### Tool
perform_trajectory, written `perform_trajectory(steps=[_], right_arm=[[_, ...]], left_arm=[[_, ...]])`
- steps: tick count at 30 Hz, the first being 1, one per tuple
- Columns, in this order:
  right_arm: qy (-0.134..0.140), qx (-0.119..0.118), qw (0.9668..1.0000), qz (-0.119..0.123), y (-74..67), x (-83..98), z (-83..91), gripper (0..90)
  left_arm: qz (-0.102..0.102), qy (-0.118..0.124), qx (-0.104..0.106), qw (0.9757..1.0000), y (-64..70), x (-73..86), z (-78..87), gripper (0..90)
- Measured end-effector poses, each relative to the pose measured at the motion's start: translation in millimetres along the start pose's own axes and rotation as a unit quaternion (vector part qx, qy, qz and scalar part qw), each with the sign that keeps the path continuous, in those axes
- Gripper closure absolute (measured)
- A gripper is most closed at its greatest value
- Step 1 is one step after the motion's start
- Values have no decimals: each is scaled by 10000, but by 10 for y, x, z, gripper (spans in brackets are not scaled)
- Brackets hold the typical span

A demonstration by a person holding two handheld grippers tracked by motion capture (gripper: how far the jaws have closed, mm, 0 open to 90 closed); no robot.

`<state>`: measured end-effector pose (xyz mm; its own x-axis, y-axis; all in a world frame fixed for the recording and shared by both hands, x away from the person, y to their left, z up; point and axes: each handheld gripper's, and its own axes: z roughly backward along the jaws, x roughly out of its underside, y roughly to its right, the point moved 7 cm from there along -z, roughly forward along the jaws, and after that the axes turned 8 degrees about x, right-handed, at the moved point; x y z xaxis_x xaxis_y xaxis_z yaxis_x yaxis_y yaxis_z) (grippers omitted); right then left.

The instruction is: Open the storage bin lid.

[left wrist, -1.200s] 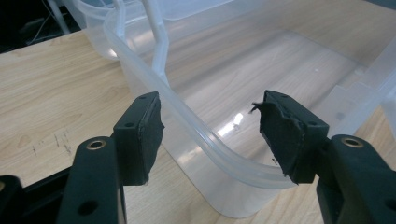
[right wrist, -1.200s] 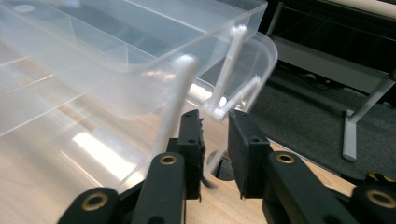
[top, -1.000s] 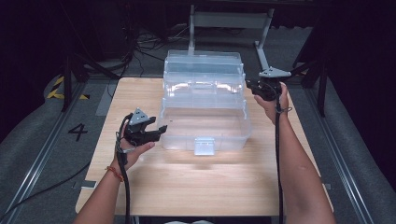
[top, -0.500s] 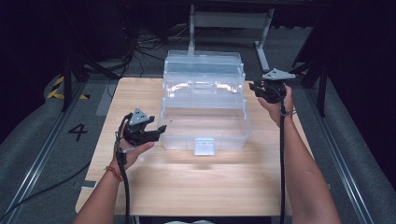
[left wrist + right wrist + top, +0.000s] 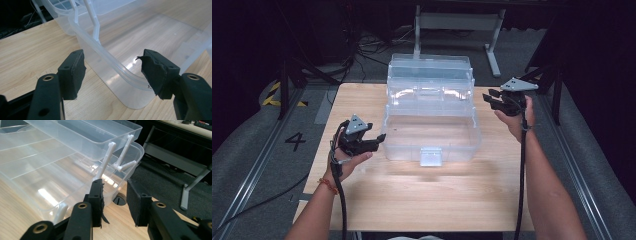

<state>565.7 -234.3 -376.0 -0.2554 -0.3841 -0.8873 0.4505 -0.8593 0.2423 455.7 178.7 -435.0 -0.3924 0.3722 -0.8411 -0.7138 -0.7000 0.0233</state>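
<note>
- Toolbox [image 5: 430, 117] of clear plastic stands open on the wooden table [image 5: 422, 195], its stepped cantilever trays [image 5: 429, 75] raised toward the far edge and its front latch [image 5: 430, 156] facing the person.
- Left gripper [image 5: 377, 140] sits just beside the toolbox's near left corner; its jaws have just been opening and stand apart on either side of the curved rim [image 5: 112, 65], one pad outside the wall, one over the inside, neither pressing on it.
- Right gripper [image 5: 490, 97] hangs near the toolbox's right side, level with the trays and apart from them; its jaws have just been opening, a narrow gap between the pads with nothing in it.
- White hinge arms [image 5: 117, 160] link the trays, just beyond the right gripper's pads.
</note>
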Motion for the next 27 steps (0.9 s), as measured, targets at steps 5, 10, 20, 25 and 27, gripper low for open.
perform_trajectory(steps=[5, 10, 20, 25, 27], right_arm=[[11, -91, 9999, 88, -33, 55, 146, 618], [16, -166, 9996, 243, -82, 87, 272, 580], [-62, -360, 9982, 480, -237, 238, 570, 444], [-185, -343, 9977, 563, -304, 402, 686, 348], [-271, -296, 9975, 581, -324, 512, 750, 319]], left_arm=[[-75, -57, -86, 9999, -18, 19, 99, 356], [-130, -133, -85, 9998, -20, 52, 172, 341], [-371, -496, -173, 9979, -18, 211, 297, 311], [-534, -729, -162, 9958, -6, 340, 326, 282], [-534, -837, -98, 9950, 4, 408, 330, 258]])
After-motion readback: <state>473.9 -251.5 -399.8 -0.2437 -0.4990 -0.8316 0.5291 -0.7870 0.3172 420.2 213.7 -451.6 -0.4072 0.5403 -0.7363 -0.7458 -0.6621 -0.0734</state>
